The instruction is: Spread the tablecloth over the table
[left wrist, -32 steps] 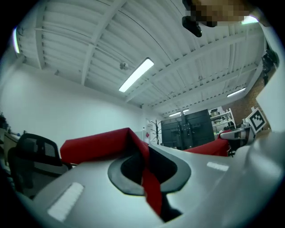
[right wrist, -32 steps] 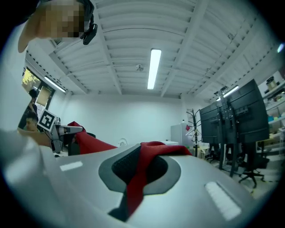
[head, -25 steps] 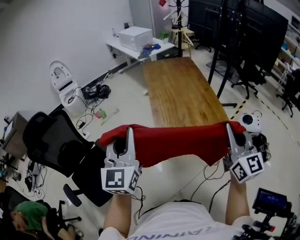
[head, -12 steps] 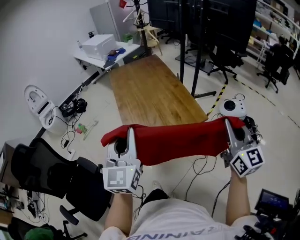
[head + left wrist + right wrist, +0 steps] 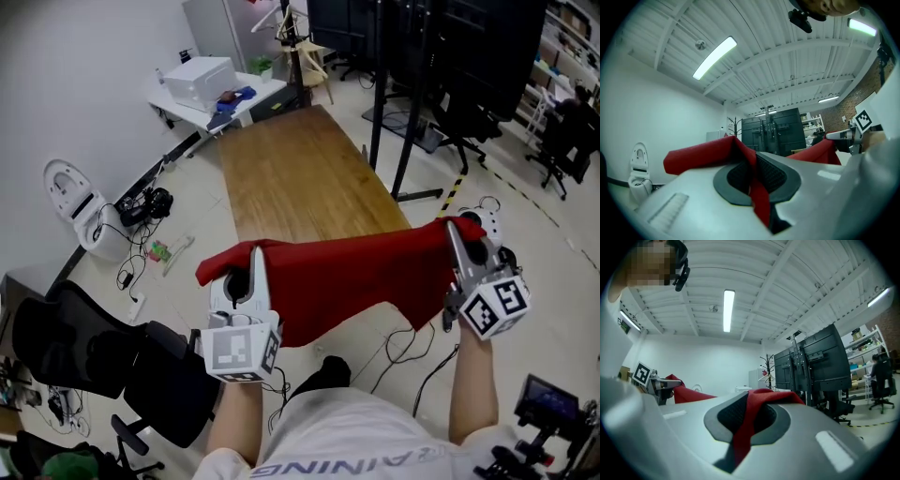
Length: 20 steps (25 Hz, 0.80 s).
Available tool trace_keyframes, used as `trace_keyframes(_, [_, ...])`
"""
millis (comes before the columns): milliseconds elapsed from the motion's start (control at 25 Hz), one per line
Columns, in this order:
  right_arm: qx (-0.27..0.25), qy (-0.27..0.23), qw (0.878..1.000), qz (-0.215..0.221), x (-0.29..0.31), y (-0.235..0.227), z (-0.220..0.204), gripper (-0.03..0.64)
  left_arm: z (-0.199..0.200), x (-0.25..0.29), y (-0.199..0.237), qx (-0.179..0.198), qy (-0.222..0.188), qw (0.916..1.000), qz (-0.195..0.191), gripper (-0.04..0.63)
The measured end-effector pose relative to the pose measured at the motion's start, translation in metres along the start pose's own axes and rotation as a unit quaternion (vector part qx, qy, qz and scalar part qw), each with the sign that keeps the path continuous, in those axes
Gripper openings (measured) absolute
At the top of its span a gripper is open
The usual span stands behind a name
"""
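Head view: a person holds a gripper in each hand, both pointing level and away from the body, before the near end of the wooden counter point(image 5: 300, 178).
Tablecloth: the red tablecloth point(image 5: 347, 277) hangs in the air between the two grippers, top edge stretched, the rest sagging in a fold beneath. It covers the counter's near edge from this view; contact cannot be judged.
Left gripper point(image 5: 251, 255): fingers clenched on the cloth's left corner, a red bunch sticking out past the tips.
Left gripper view: a red strip runs pinched between the dark pads point(image 5: 736, 176).
Right gripper point(image 5: 454, 230): fingers clamped on the cloth's right corner.
Right gripper view: red cloth folds over the tips and runs down between the pads point(image 5: 729, 416).
Counter: bare wood, its long side running away from the person.
Floor: black office chair point(image 5: 84, 347) at the left, cables beside it.
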State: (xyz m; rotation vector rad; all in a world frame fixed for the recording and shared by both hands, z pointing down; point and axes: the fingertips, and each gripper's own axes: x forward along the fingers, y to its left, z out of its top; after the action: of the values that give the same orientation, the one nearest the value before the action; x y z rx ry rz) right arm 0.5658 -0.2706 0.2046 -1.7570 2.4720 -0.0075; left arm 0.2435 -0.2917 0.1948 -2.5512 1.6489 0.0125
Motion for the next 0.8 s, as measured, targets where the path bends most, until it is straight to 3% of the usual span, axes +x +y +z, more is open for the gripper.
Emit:
trace_keyframes(360, [0.003,0.04,0.998,0.057,0.15,-0.018,-0.034,0.014,-0.027,0.09,0.08,-0.003,0.025,0.9982,0.055,0.021])
trace_keyframes(800, [0.038,0.093,0.989,0.112,0.278,-0.057,-0.08,0.014,-0.075,0.182,0.128,-0.002,0.086,0.9907,0.106,0.021])
